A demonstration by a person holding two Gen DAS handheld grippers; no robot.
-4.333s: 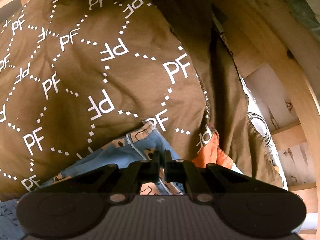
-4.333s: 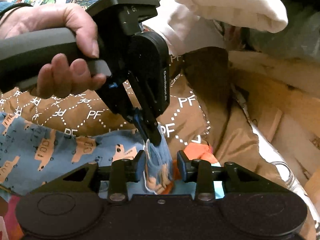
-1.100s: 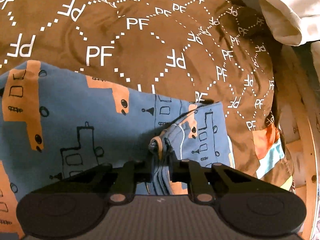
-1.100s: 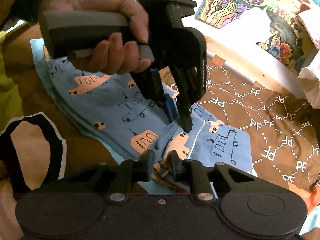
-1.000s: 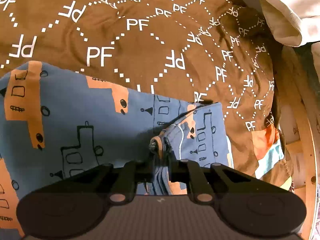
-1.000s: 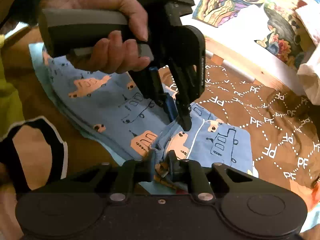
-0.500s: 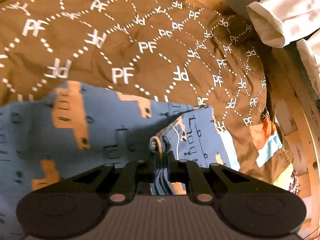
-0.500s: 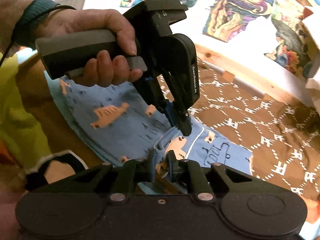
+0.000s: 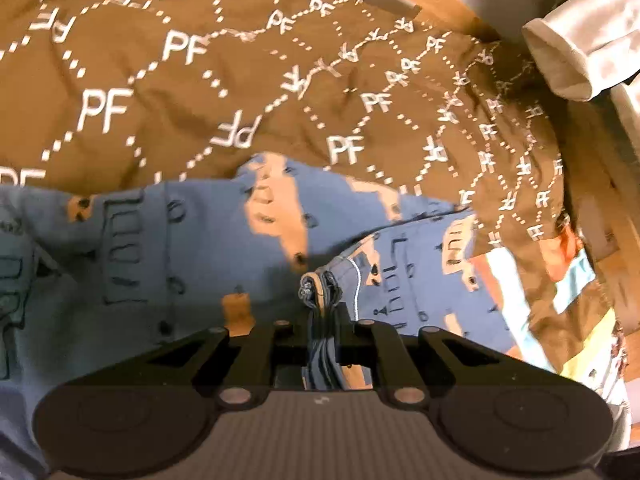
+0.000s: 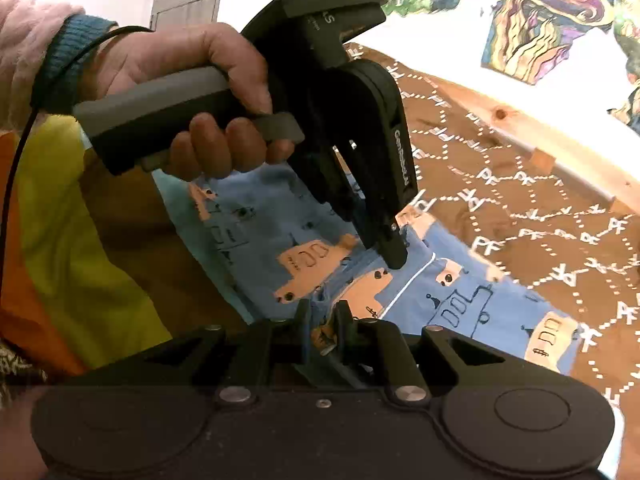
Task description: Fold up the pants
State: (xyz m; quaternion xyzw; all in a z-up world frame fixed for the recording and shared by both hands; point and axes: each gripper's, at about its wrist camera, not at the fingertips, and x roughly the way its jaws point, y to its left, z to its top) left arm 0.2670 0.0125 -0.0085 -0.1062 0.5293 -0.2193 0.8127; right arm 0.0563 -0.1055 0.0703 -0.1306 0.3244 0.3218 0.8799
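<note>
The pants [image 9: 168, 248] lie on a brown blanket [image 9: 200, 80] (PF lettering) over a wooden bed frame [image 10: 520, 120], paintings [image 10: 540, 12] on the white wall; both grippers' [image 9: 323, 320] [image 10: 322, 320] jaws pinch bunched pants fabric.

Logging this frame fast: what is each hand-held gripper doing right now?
Left hand-held gripper: closed on a bunched edge of the blue pants.
Right hand-held gripper: closed on the same pants.

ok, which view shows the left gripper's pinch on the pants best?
Right wrist: the whole left gripper is seen from outside, shut on the pants. Left wrist shows only its own fingers clamping bunched fabric.
</note>
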